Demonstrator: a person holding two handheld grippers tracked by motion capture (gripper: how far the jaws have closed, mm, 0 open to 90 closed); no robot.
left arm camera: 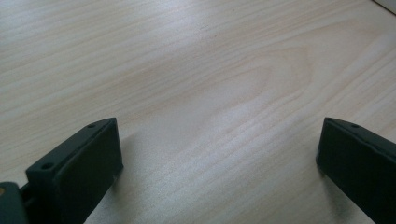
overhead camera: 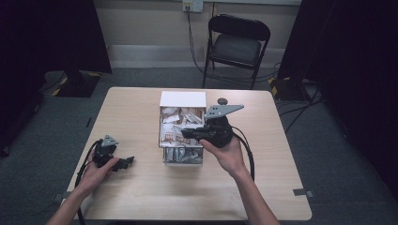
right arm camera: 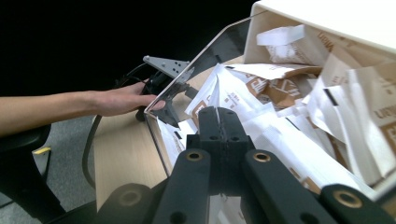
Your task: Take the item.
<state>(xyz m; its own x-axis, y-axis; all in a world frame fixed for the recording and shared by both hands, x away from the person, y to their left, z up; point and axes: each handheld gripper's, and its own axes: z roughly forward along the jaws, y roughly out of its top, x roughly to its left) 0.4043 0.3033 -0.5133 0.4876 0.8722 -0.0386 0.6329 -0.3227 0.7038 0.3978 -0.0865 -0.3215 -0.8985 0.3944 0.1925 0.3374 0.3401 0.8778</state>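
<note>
A clear box point(overhead camera: 182, 161) with a white far wall point(overhead camera: 183, 99) stands mid-table, filled with several white and brown paper packets point(overhead camera: 174, 134). My right gripper point(overhead camera: 184, 133) hovers over the box's middle section, pointing left. In the right gripper view its jaws point(right arm camera: 219, 115) are pressed together just above the packets point(right arm camera: 285, 88), and nothing visible sits between them. My left gripper point(overhead camera: 127, 162) rests on the table at the front left. Its jaws stand wide apart over bare wood point(left arm camera: 219, 135). The right gripper view also shows it beyond the clear wall point(right arm camera: 161, 135), under its grey plate point(right arm camera: 168, 65).
The wooden table point(overhead camera: 141, 197) has free room to the left, right and front of the box. A black folding chair point(overhead camera: 237, 44) stands behind the table. Dark curtains flank the room, and cables point(overhead camera: 300, 110) run across the grey floor.
</note>
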